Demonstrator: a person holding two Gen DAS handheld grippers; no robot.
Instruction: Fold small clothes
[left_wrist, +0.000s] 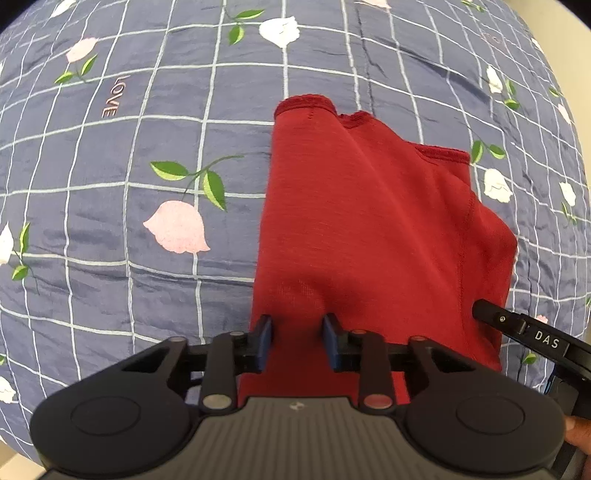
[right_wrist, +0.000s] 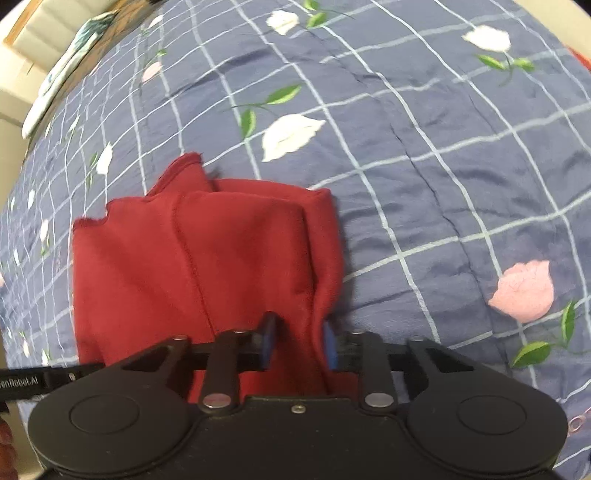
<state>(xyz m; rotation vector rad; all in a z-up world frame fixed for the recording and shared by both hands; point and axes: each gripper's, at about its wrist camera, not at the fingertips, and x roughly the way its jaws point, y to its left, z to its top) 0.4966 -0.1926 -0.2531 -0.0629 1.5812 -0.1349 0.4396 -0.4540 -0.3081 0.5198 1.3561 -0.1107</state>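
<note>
Red garment (left_wrist: 369, 229) lies partly folded on the blue grid-and-flower bedsheet (left_wrist: 110, 221), ribbed hems at its far end, near edge running under both tools. Left gripper (left_wrist: 298, 341) sits over the near-left edge, jaws spread with cloth between the blue pads, not clamped. Right gripper (right_wrist: 300, 345) sits at the near-right edge, jaws also apart, a raised fold of fabric between them.

The folded garment (left_wrist: 362, 229) lies on the bedspread (left_wrist: 110, 184), centre-right in the left wrist view; both grippers sit at its near edge, side by side.
</note>
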